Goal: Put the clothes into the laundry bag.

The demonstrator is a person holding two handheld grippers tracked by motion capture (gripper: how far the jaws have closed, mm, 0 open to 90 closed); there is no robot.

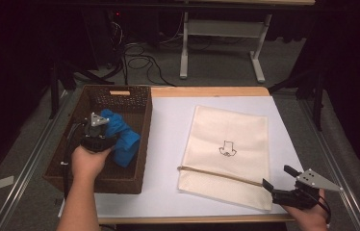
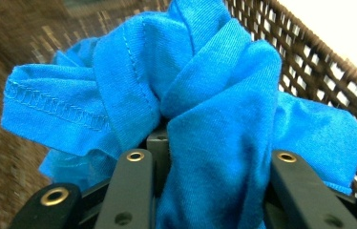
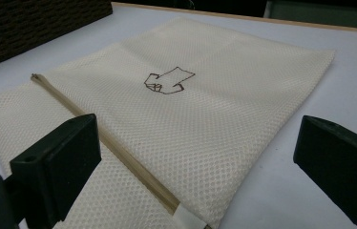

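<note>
step: left gripper [image 1: 102, 126] clamped on blue shirt [image 2: 186, 95], lifting it from basket [image 1: 142, 144]
right gripper [image 3: 195, 157]: jaws apart, empty, by mesh bag [image 3: 205, 109]
next: open the zip [image 3: 119, 152]

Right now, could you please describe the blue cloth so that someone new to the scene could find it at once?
Look to the dark woven basket at the left end of the table. Inside it, bunched between the jaws of the left gripper, is the blue cloth, a crumpled knit garment with a stitched hem. It is the one bright blue thing; the cream mesh bag on the white sheet lies flat.
</note>
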